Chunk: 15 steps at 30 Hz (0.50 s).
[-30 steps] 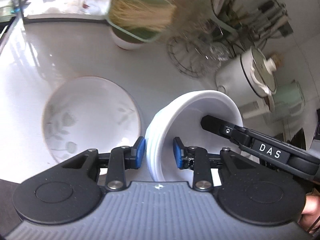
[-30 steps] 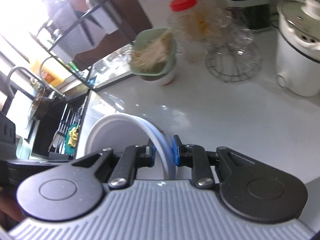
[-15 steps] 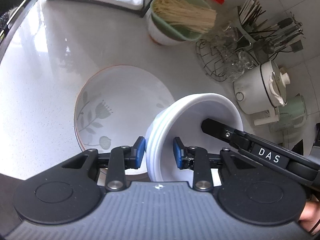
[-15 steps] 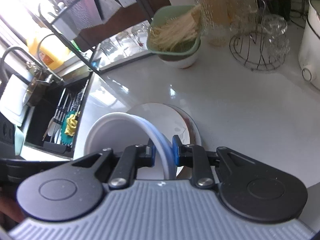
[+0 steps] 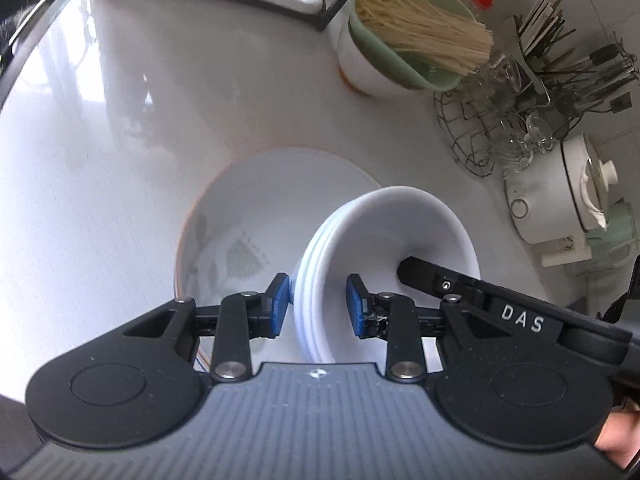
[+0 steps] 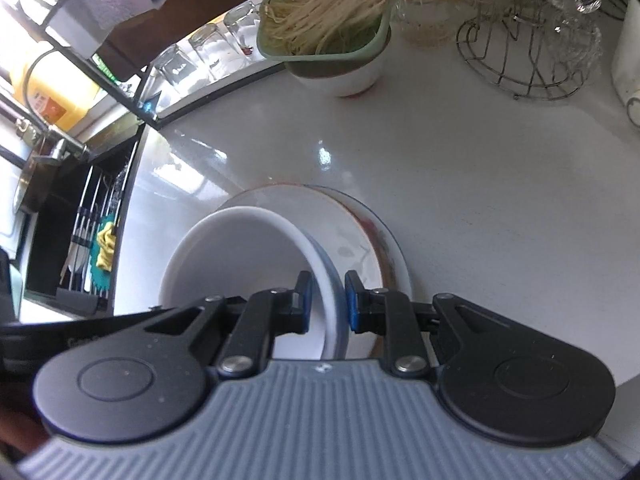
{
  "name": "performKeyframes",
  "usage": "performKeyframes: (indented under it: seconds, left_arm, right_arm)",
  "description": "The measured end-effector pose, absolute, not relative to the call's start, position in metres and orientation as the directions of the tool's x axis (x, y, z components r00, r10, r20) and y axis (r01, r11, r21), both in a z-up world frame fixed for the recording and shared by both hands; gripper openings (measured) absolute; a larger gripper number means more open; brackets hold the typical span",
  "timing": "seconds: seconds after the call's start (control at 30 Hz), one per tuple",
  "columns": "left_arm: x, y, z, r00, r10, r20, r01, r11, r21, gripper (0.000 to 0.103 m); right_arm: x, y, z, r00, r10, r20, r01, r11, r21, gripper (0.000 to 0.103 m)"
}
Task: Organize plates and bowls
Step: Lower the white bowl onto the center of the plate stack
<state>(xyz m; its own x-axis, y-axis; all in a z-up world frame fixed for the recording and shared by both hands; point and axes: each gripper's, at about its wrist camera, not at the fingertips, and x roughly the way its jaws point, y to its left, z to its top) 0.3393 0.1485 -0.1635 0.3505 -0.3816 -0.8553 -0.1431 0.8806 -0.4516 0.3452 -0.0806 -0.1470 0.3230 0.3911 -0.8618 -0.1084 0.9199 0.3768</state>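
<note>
Left wrist view: the left gripper pinches the near rim of a stack of white bowls. One blue-padded finger sits outside the stack's wall and the other inside the top bowl, both pressed against the layered rims. The stack is tilted, its mouth turned toward the right, and it hangs over a flower-patterned plate that lies flat on the white surface. The right gripper reaches into the bowl from the right, one dark finger lying against the inner wall. Farther back stand a green tray of dry noodles on a white bowl, a wire rack of glasses and a white cooker.

Right wrist view: the right gripper pinches the opposite rim of the same stack of white bowls, one finger inside the top bowl and one outside, closed tight on the wall. The patterned plate shows just behind and beneath the stack, resting on the surface. A sink with a drainer lies at the left edge.
</note>
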Motion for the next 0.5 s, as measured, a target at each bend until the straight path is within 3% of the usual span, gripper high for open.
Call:
performKeyframes:
  seconds: [0.5]
  left_arm:
    - [0.337,0.159,-0.171,0.364,-0.353,-0.862,-0.186,0.879,-0.439,0.037]
  right_arm:
    - [0.339,-0.078,-0.164,0.315,0.400,-0.861,-0.122,0.916,0.381,0.021]
